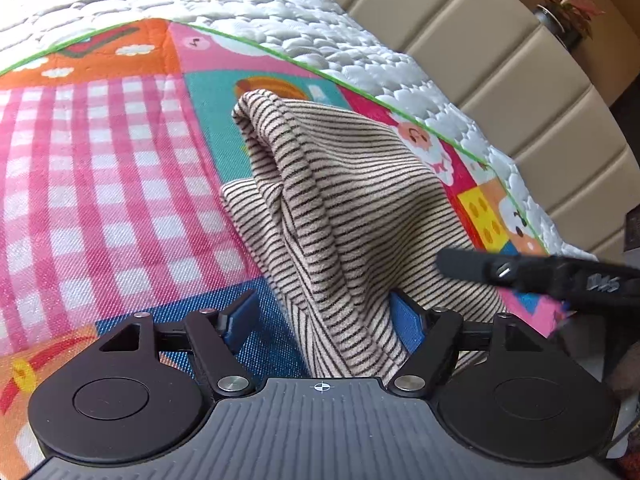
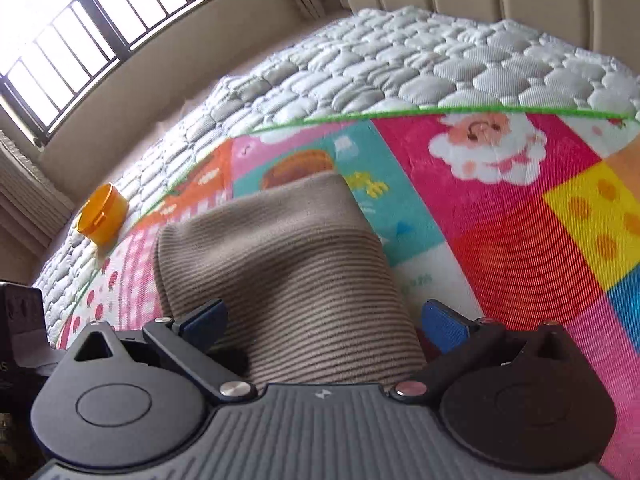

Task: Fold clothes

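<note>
In the left wrist view, the left gripper [image 1: 326, 312] is sitting low over a colourful play mat [image 1: 100, 168], its two blue-padded fingers [image 1: 240, 314] spread wide apart. A beige striped garment [image 1: 340, 208] is rising in a bunched, tent-like fold between those fingers and draping over the right-hand pad; neither pad is pressing it against the other. The garment is lying on the mat, near the mat's green-edged border. Beyond the mat, a white quilted mattress [image 1: 280, 4] is stretching up to a padded beige headboard [image 1: 500, 60], and a potted plant [image 1: 568, 16] is standing behind it. The right gripper [image 1: 536, 276] is reaching in from the right edge, just beside the cloth, too blurred to judge its jaws here.

In the right wrist view, the right gripper [image 2: 324, 320] is also standing wide open, blue pads [image 2: 444, 324] well apart, with the garment [image 2: 280, 264] lying between them and running forward over the mat [image 2: 520, 240]. An orange cup [image 2: 102, 216] is resting on the mattress [image 2: 400, 64] at the left, under a barred window [image 2: 80, 28].
</note>
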A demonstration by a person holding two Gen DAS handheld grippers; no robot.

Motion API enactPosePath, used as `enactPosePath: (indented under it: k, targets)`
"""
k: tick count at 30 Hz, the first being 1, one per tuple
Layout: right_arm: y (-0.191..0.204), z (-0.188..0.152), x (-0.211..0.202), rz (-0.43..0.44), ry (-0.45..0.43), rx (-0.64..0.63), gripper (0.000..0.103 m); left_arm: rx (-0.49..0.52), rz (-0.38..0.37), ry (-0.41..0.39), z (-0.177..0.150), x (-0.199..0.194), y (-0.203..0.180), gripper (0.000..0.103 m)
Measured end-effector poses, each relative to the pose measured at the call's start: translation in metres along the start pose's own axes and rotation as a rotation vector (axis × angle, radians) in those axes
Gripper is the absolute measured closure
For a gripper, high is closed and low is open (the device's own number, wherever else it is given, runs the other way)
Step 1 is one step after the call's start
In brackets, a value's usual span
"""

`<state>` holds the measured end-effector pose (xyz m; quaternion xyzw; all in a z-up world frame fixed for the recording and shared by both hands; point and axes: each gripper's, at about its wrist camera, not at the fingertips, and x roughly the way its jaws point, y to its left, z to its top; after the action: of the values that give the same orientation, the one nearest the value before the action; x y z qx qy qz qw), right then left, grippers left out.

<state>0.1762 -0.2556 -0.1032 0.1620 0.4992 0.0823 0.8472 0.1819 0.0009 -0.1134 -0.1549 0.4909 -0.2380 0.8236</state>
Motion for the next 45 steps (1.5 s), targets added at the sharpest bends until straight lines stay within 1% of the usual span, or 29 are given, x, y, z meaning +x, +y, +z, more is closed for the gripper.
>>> enactPosePath:
  k: [7, 11, 13, 15, 17, 26, 27, 28, 29, 32, 34, 36, 39, 42, 45]
  targets:
    - [0.003, 0.004, 0.005, -0.074, -0.034, -0.057, 0.000, 0.003, 0.005, 0.005, 0.000, 0.002, 0.000, 0.023]
    - [0.004, 0.003, 0.010, -0.027, 0.026, -0.032, 0.000, 0.013, 0.017, 0.004, 0.000, 0.003, -0.002, 0.021]
    - [0.000, 0.001, 0.016, 0.014, 0.062, 0.018, 0.000, 0.015, 0.020, 0.005, 0.000, 0.003, -0.002, 0.021]
    - [-0.003, -0.001, 0.019, 0.046, 0.077, 0.049, 0.000, 0.015, 0.024, 0.005, 0.000, 0.003, -0.002, 0.021]
    - [-0.004, -0.001, 0.019, 0.057, 0.079, 0.051, 0.000, 0.013, 0.023, 0.005, 0.000, 0.003, -0.001, 0.021]
    - [0.020, 0.013, -0.018, -0.093, -0.233, -0.172, 0.000, 0.009, 0.016, 0.005, 0.000, 0.002, 0.000, 0.019]
    - [0.022, 0.015, -0.014, -0.133, -0.231, -0.201, 0.000, 0.006, 0.015, 0.006, 0.000, 0.002, 0.000, 0.018]
    - [0.024, 0.016, -0.004, -0.194, -0.202, -0.240, 0.000, 0.004, 0.013, 0.007, 0.000, 0.003, 0.001, 0.018]
    - [0.026, 0.013, 0.005, -0.226, -0.186, -0.277, 0.000, 0.003, 0.013, 0.008, 0.000, 0.003, 0.001, 0.018]
    - [0.034, 0.004, 0.010, -0.271, -0.219, -0.343, 0.000, 0.007, 0.017, 0.009, 0.001, 0.003, -0.001, 0.018]
    - [0.039, 0.004, 0.007, -0.286, -0.222, -0.366, 0.000, 0.002, 0.019, -0.005, 0.003, -0.002, -0.001, 0.018]
    - [0.037, 0.005, 0.008, -0.275, -0.212, -0.341, 0.000, -0.014, 0.016, -0.033, 0.006, -0.010, 0.000, 0.019]
    - [0.025, 0.010, 0.007, -0.219, -0.170, -0.247, 0.000, -0.068, 0.022, -0.076, 0.011, -0.019, 0.009, 0.020]
    - [0.018, 0.013, 0.006, -0.173, -0.136, -0.203, 0.000, -0.097, 0.042, -0.065, 0.013, -0.014, 0.017, 0.018]
    - [0.021, 0.013, -0.006, -0.128, -0.143, -0.204, 0.000, -0.100, 0.035, -0.083, 0.015, -0.016, 0.019, 0.018]
